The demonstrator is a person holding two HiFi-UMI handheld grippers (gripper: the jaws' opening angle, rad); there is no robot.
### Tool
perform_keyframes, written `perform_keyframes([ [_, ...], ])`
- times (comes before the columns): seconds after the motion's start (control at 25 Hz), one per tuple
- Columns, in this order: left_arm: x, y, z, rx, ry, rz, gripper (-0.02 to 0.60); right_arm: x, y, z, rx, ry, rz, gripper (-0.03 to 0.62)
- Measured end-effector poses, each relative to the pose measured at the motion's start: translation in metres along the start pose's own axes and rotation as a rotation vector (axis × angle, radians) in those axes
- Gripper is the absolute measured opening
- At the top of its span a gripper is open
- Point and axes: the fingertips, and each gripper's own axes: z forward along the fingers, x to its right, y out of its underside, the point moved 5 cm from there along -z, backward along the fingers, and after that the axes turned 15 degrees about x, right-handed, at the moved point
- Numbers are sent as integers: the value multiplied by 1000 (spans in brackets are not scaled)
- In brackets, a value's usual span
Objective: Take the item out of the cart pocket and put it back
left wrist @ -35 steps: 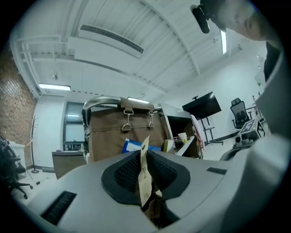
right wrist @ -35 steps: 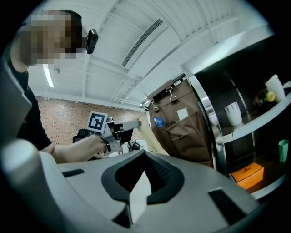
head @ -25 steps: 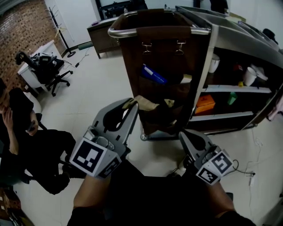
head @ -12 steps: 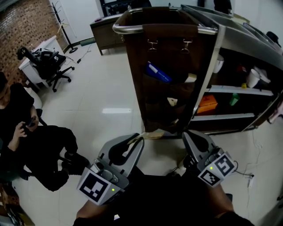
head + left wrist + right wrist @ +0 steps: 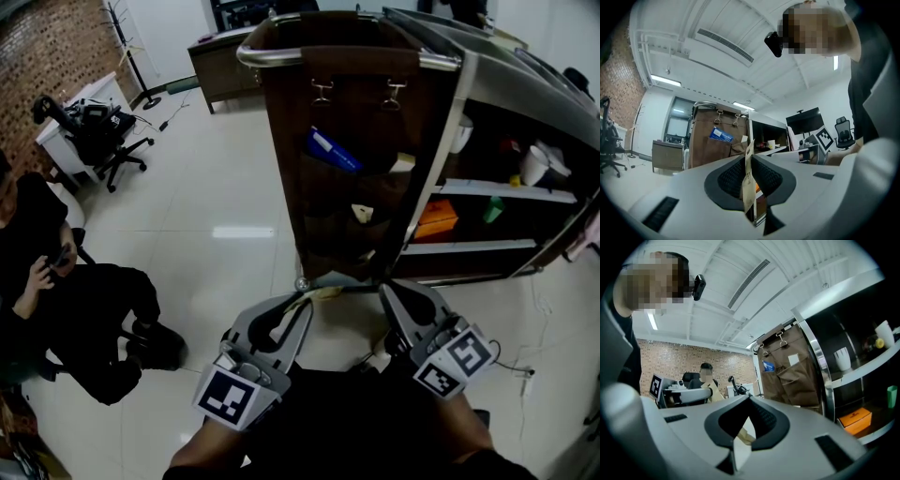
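My left gripper is shut on a thin tan paper item, held low in front of the cart, clear of the brown fabric pocket panel. In the left gripper view the paper stands edge-on between the pads, with the left gripper tilted upward towards the cart. My right gripper hovers beside it near the cart's foot. Its jaws show a narrow gap with nothing pressed between them; a tan scrap shows through the gap in the right gripper view. A blue packet and a white card sit in upper pockets.
The cart's metal rail runs across the top. Shelves to the right hold cups and an orange box. A seated person and an office chair are on the left, over white tile floor.
My left gripper has drawn back from the cart's lower pocket towards me, carrying the tan paper item out with it. The right gripper has barely moved.
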Motion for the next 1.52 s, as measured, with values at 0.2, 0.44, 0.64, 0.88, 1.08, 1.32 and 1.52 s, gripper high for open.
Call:
perform_keyframes([
  [0.2, -1, 5, 3, -10, 6, -10, 41, 1, 0, 1, 2, 0, 0, 15],
  [0.44, 0, 5, 5, -9, 14, -8, 43, 2, 1, 3, 2, 2, 1, 15],
  [0.64, 0, 6, 6, -12, 26, 4, 42, 4, 2, 4, -2, 4, 1, 15],
  [0.88, -1, 4, 6, -2, 14, -23, 41, 3, 1, 4, 2, 6, 6, 15],
  [1.08, 0, 5, 7, -5, 7, -13, 41, 4, 0, 3, 6, 7, 6, 15],
  [1.32, -3, 5, 6, -6, -8, -13, 41, 4, 0, 2, 8, 9, 7, 15],
  [1.52, -5, 6, 5, -13, -22, -19, 41, 3, 0, 2, 11, 9, 8, 15],
])
